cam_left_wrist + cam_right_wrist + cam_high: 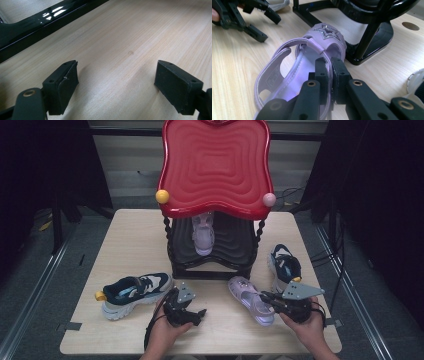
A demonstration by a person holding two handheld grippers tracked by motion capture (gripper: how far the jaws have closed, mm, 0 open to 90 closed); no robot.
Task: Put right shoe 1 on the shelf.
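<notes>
Your right tool (327, 75) is clamped on the side rim of the purple sandal (250, 299), which lies on the table (130, 240) before the black rack (212, 265). The sandal's toe points toward the rack; its heel is cut off in the right gripper view. Your left tool (116, 82) stands apart, holding nothing.

Two lilac sandals: one near right on the table (90, 330) at (251, 299), one far on the rack's lower shelf (203, 234). Two navy-and-white sneakers: one near left (135, 292), one right (285, 267). One red-and-black shoe rack (215, 167). Two knobs on its red top: yellow left (162, 196), pink right (269, 199). Two grippers: left (192, 315), right (267, 297).
</notes>
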